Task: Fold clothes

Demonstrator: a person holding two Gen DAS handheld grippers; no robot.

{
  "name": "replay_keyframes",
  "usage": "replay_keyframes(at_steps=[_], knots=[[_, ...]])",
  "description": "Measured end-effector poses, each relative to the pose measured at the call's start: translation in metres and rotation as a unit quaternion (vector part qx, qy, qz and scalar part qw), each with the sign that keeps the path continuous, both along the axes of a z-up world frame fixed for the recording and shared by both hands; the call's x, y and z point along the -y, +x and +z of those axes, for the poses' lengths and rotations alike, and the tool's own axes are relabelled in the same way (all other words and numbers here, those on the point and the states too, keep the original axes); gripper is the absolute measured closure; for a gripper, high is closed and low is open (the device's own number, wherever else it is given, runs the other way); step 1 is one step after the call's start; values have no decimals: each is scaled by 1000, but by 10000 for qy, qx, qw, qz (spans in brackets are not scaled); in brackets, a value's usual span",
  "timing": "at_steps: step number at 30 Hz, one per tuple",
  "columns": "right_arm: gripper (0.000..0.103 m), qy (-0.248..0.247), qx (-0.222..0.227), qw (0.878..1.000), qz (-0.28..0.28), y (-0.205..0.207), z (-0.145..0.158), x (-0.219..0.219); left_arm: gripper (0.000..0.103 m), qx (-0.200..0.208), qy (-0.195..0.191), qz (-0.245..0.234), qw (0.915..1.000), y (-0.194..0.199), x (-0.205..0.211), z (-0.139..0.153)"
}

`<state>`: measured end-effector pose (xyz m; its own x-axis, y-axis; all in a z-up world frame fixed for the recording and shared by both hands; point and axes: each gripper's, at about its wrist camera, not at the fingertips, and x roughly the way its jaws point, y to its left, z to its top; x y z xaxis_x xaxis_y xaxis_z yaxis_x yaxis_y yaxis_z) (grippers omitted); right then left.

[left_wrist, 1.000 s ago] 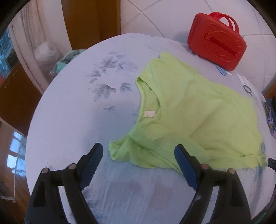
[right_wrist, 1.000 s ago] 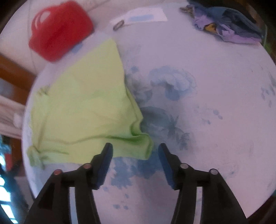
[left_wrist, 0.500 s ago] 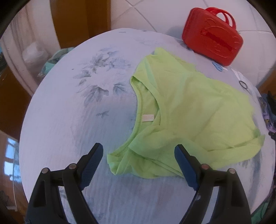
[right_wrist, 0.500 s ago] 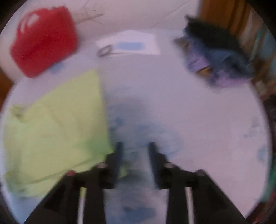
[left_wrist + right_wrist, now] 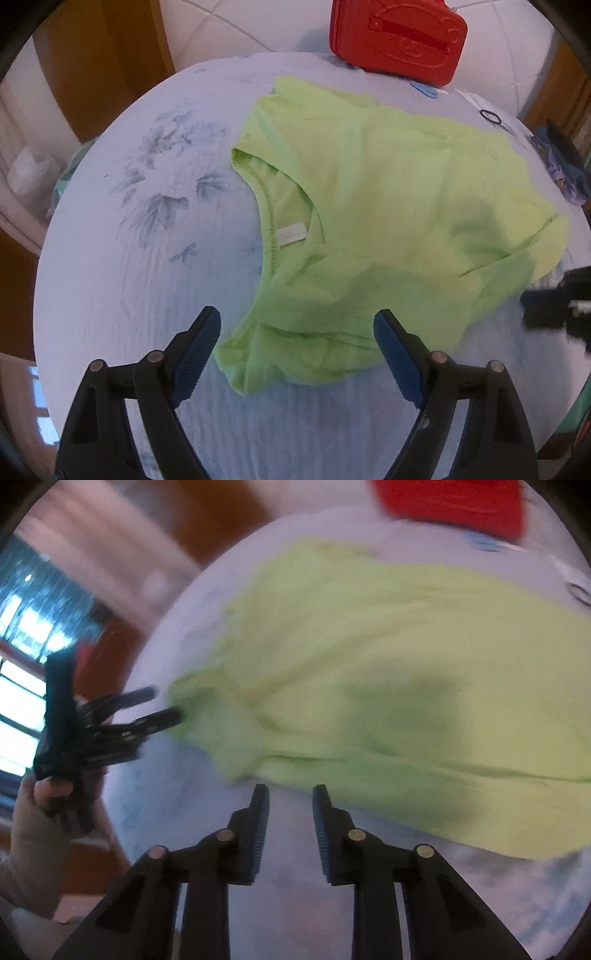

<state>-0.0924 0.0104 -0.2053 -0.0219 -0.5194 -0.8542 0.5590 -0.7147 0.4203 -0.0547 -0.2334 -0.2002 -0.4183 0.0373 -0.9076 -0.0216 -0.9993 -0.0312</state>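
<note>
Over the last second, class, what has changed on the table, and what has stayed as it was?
The right claw swung from the lime-green cotton T-shirt's far corner round to its near edge, jaws narrower but still empty. The left claw eased closer over the crumpled sleeve, still wide open. The shirt stays spread on the floral blue tablecloth, the red plastic case behind it.

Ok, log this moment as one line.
fold clothes | green shirt spread on table, unfolded | left claw open at sleeve | right claw open at edge
</note>
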Motion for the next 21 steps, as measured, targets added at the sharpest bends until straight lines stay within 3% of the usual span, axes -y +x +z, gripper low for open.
replay_keyframes(at_steps=[3,5,6,7,10,12,13,17,19,20,21], knots=[[79,12,97,9997,206,12,-12,33,18,30,-26,-211,9998,-7,-2,-8],[79,106,133,9995,253,13,-21,43,26,63,-119,-322,9994,-9,-5,-13],[79,170,136,9994,266,14,-24,49,47,82,-175,-378,9991,-11,-7,-15],[79,240,144,9992,295,16,-28,56,61,104,-214,-415,9989,-12,-8,-16],[80,659,-13,9970,401,22,-40,76,84,143,-193,-529,9983,-16,-12,-15],[98,775,-89,9961,405,21,-39,84,87,109,-101,-537,9984,-20,-12,-10],[99,661,-66,9973,320,15,-34,83,87,71,-10,-507,9987,-23,-10,-5],[99,52,38,9999,-140,-16,-12,71,87,-232,465,-179,9985,-40,6,21],[98,-199,14,9987,-477,-41,-2,61,86,-390,467,103,9981,-52,13,30],[93,-202,-35,9974,-691,-54,0,56,82,-408,436,232,9979,-59,17,33],[86,-179,-90,9956,-914,-67,1,52,66,-427,404,362,9976,-65,21,36]])
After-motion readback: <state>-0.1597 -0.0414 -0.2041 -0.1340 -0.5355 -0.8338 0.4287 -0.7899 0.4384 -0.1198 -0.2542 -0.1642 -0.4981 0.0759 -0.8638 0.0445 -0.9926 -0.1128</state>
